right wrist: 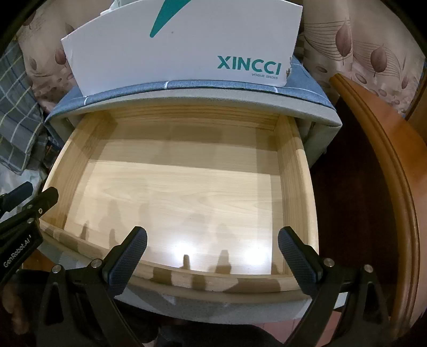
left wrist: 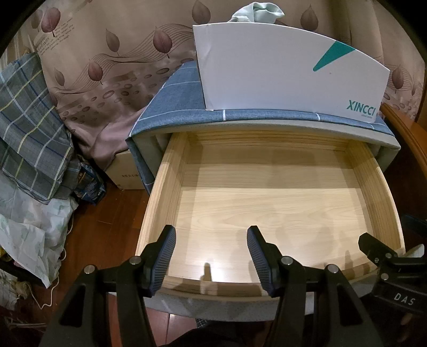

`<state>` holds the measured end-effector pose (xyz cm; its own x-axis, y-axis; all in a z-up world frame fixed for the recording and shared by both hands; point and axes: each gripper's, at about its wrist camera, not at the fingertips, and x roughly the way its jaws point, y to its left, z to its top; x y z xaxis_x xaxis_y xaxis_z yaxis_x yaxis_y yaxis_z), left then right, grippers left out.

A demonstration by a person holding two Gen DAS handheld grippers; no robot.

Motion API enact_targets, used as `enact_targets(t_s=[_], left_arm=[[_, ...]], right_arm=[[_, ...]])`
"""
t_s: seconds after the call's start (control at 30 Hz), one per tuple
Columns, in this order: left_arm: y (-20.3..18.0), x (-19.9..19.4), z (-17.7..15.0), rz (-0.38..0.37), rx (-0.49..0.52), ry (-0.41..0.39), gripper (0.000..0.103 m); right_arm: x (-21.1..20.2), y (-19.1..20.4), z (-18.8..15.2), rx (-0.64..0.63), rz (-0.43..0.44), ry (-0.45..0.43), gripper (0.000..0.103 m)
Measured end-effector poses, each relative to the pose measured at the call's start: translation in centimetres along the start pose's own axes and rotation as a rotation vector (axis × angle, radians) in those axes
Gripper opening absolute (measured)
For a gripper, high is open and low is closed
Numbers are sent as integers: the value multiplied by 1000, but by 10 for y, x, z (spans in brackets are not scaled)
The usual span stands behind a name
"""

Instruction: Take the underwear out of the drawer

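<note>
Both tools, left tool (left wrist: 211,257) and right tool (right wrist: 212,260), hang open and empty over the drawer's (left wrist: 170,170) near rim; drawer bare, pale green cloth (left wrist: 257,10) pokes from the far white box (left wrist: 288,69).

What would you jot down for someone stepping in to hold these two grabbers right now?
Left gripper: open, holding nothing, above the drawer's front edge.
Right gripper: open, holding nothing, beside it.
Drawer: pulled out, wooden bottom bare in both views.
Pale green cloth pokes out of the white shoe box on top of the cabinet; whether it is the underwear I cannot tell.
Done: the drawer looks emptied.
Left: nothing visible to take out.
</note>
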<state>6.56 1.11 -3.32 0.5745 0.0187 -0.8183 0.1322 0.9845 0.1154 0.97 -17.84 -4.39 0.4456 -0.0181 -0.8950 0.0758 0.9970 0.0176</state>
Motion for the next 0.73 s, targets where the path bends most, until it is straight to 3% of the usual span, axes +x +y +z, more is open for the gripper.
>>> enact_targets(t_s=[0.73], left_arm=[[-7, -3, -2, -16, 25, -14, 57]], right_arm=[[0, 0, 0, -1, -5, 0, 97]])
